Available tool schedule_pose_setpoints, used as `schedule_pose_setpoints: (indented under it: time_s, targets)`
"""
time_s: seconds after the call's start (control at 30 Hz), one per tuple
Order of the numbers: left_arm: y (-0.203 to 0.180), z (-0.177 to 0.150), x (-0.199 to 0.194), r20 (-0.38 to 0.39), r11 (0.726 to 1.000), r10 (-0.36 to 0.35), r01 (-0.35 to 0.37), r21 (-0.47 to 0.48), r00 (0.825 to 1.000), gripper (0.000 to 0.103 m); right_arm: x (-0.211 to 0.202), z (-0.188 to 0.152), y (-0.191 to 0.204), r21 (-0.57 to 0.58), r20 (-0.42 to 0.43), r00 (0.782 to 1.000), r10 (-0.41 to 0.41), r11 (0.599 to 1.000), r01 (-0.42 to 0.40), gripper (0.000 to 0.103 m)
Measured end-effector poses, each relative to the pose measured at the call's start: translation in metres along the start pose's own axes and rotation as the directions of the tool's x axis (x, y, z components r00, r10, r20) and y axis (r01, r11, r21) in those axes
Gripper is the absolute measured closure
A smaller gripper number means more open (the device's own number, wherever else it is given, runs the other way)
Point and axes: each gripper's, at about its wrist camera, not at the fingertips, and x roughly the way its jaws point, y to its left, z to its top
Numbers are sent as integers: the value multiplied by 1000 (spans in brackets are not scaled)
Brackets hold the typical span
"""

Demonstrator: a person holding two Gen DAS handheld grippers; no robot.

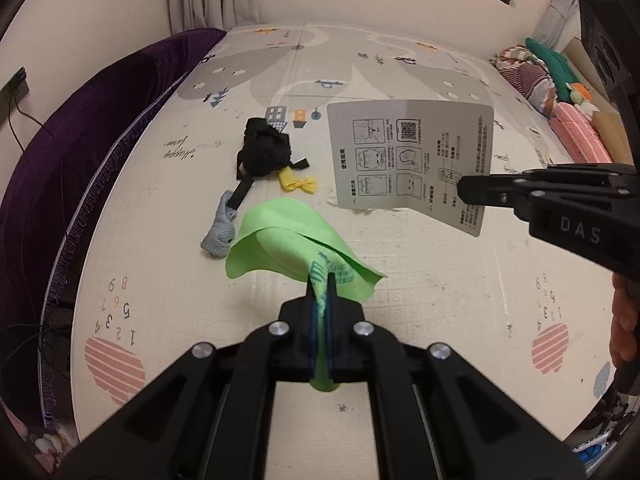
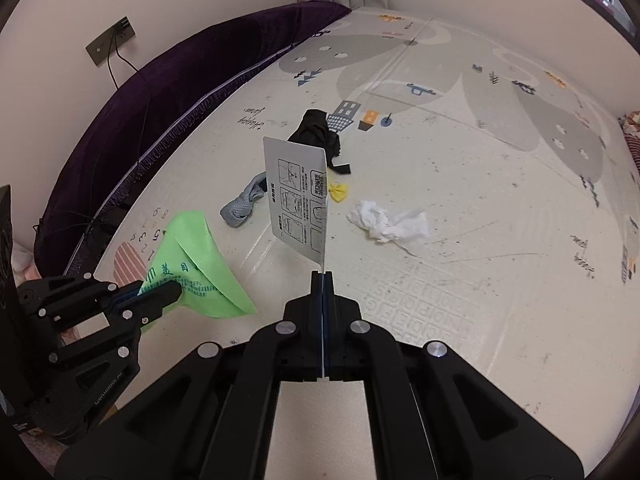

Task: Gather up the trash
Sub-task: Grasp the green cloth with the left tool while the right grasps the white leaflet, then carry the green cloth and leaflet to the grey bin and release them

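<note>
While both tools hang above the play mat [image 2: 480,240], the grey sock [image 2: 240,206] lies left of the white card [image 2: 298,196]. L gripper [image 1: 321,280] is clamped on the green bag [image 1: 280,240], lower left of the card. R gripper [image 2: 322,276] pinches the card's bottom edge, held upright. Black cloth [image 2: 318,130] lies behind the card, yellow scrap [image 2: 339,192] and crumpled tissue [image 2: 388,224] to its right, on the mat.

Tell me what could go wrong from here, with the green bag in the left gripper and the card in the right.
1. The left gripper pinches the green bag closed near one corner, so slipping the card in may be awkward.
2. The right gripper holds only the card's bottom edge; it could twist or slip.
3. The crumpled tissue and yellow scrap lie on the mat, easily missed.
</note>
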Motion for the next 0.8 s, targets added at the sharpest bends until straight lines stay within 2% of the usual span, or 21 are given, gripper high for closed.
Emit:
schedule_pose_setpoints:
  time_s: [0.2, 0.3, 0.4, 0.53, 0.7, 0.8]
  targets:
    - [-63, 6, -49, 21, 989, -76, 73, 128, 997, 99, -77, -40, -30, 68, 32, 995, -96, 993, 94, 103]
    - [-104, 5, -68, 20, 971, -129, 122, 206, 992, 99, -115, -70, -52, 122, 38, 987, -158, 981, 152, 103]
    - [-150, 1, -87, 17, 942, -186, 173, 288, 982, 99, -154, -106, -76, 196, 42, 977, -209, 961, 197, 103]
    - [-221, -13, -112, 0, 883, -272, 250, 396, 962, 99, -207, -168, -108, 298, 37, 954, -297, 915, 273, 103]
    - [-315, -49, -140, -40, 782, -364, 328, 530, 931, 99, -273, -269, -147, 439, 9, 924, -382, 832, 339, 103]
    - [-370, -79, -157, -100, 717, -431, 408, 565, 897, 99, -311, -338, -165, 519, -34, 904, -425, 766, 380, 103]
